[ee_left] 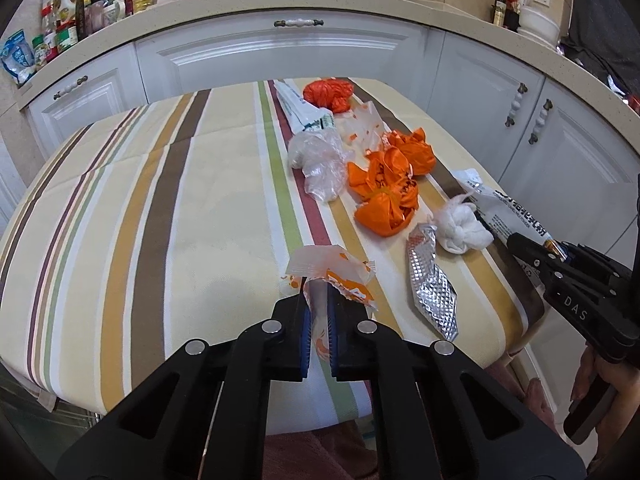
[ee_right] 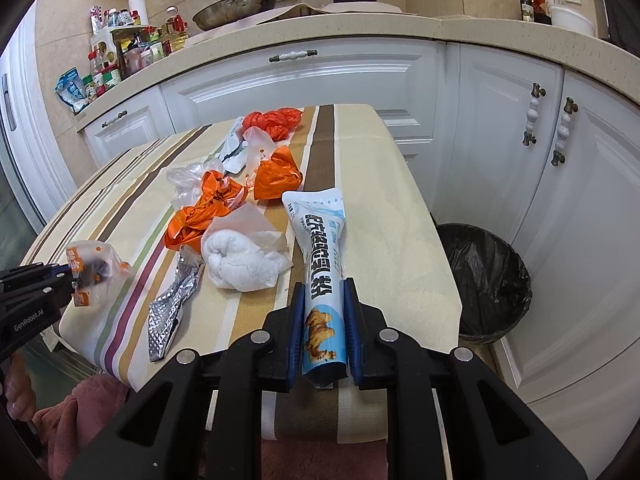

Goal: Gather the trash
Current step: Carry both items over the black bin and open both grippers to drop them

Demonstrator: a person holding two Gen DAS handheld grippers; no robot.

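Note:
My left gripper (ee_left: 319, 300) is shut on a clear wrapper with orange print (ee_left: 332, 270), held just above the striped table; it also shows at the left of the right wrist view (ee_right: 94, 268). My right gripper (ee_right: 323, 304) is shut on a blue and white powder pouch (ee_right: 322, 248) at the table's near right edge, and it shows in the left wrist view (ee_left: 560, 256). On the table lie crumpled orange bags (ee_left: 386, 196), a white tissue wad (ee_left: 460, 230), a silver foil wrapper (ee_left: 432, 284) and a clear plastic bag (ee_left: 320, 164).
A bin with a black liner (ee_right: 486, 280) stands on the floor right of the table. The striped table (ee_left: 160, 208) stands before white kitchen cabinets (ee_left: 280, 56). More trash lies at the far end: an orange bag (ee_left: 328, 94) and a white pouch (ee_left: 304, 110).

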